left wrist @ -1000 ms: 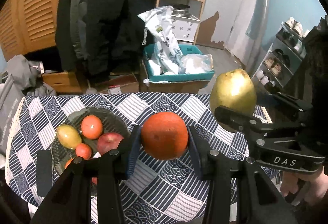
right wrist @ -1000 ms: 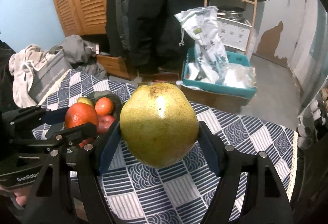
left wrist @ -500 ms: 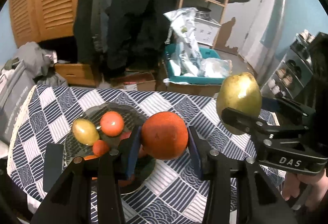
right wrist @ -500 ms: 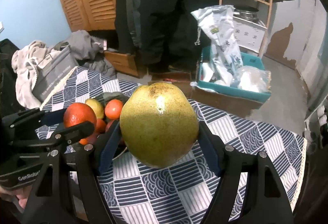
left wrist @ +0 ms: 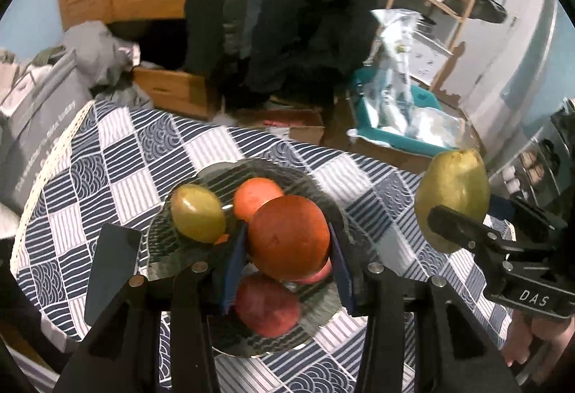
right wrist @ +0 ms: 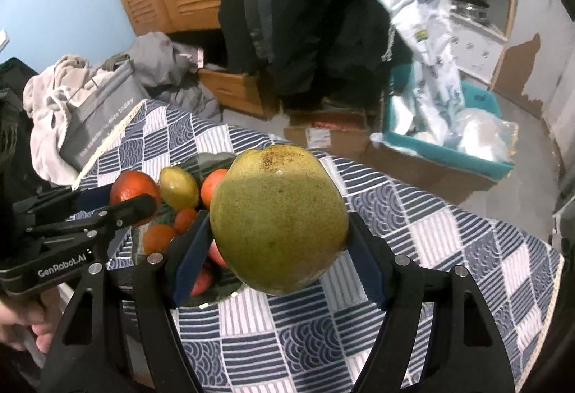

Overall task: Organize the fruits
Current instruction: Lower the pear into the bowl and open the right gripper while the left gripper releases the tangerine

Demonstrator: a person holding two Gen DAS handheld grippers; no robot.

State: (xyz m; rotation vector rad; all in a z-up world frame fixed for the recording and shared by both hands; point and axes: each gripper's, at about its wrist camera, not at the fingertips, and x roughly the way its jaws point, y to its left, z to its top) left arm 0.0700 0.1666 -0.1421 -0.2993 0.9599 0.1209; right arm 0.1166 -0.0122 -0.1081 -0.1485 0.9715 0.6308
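Note:
My left gripper [left wrist: 287,249] is shut on an orange [left wrist: 289,236] and holds it above a glass plate [left wrist: 323,193] on the checked tablecloth. The plate holds a yellow-green fruit [left wrist: 197,213], a small orange fruit [left wrist: 257,193] and a red apple [left wrist: 267,308]. My right gripper [right wrist: 278,249] is shut on a large green pear [right wrist: 278,224], held above the table to the right of the plate. The pear also shows in the left wrist view [left wrist: 452,191]. The orange also shows in the right wrist view [right wrist: 133,188].
The table has a blue and white checked cloth [left wrist: 118,155]. Beyond its far edge are cardboard boxes [right wrist: 334,130], a teal bin with bags [left wrist: 402,127], a grey bag [right wrist: 97,116] and hanging dark coats [left wrist: 294,4].
My left gripper has moved left with the orange, from beside the plate to over it. My right gripper has followed leftward with the pear, nearer the plate.

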